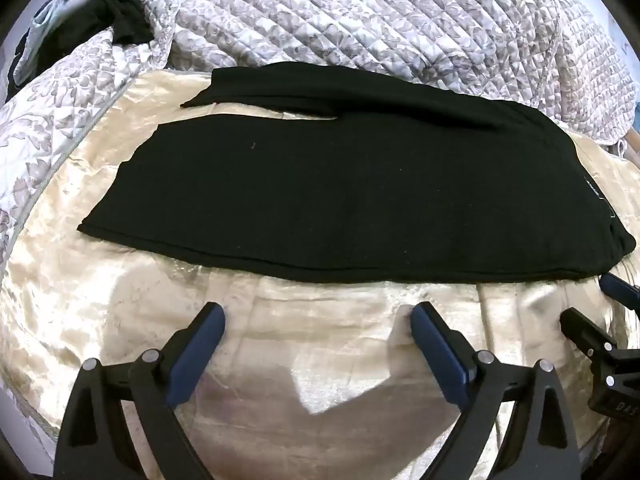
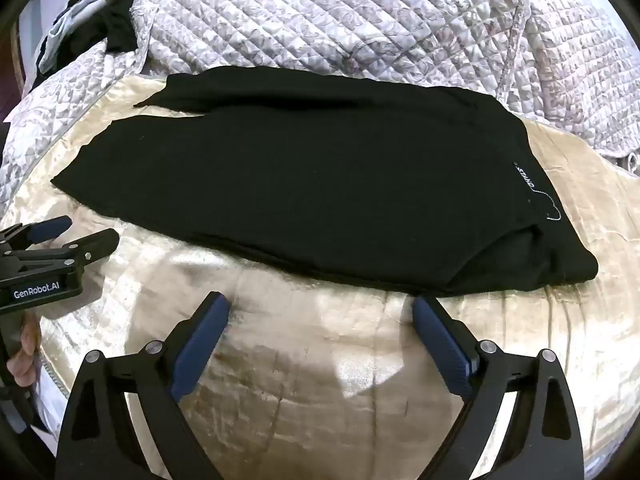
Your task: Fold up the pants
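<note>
Black pants (image 1: 340, 192) lie flat across a shiny cream sheet (image 1: 280, 360) on a bed, ahead of both claws and not touched by either. In the left wrist view the left claw (image 1: 318, 320) hangs over bare sheet just short of the near edge of the pants, its blue-padded fingers (image 1: 200, 344) spread wide with nothing between them. The right claw (image 2: 320, 312) is likewise spread wide and empty, its tips just short of the near hem, toward the waist end of the garment. Each claw shows at the edge of the other's view: the right one at the right border beside the waist corner, the left one (image 2: 60, 236) at the left border, near the leg end, with part of a hand (image 2: 24, 356) gripping its handle.

The pants lie lengthwise from left to right, the legs to the left and the waist to the right. One leg rests mostly over the other, the far leg peeking out behind with a thin gap between them near the cuffs. A small white label (image 2: 524, 178) and a loose white thread sit near the waistband. Behind the pants a quilted grey-patterned bedspread (image 1: 360, 20) is bunched up.
</note>
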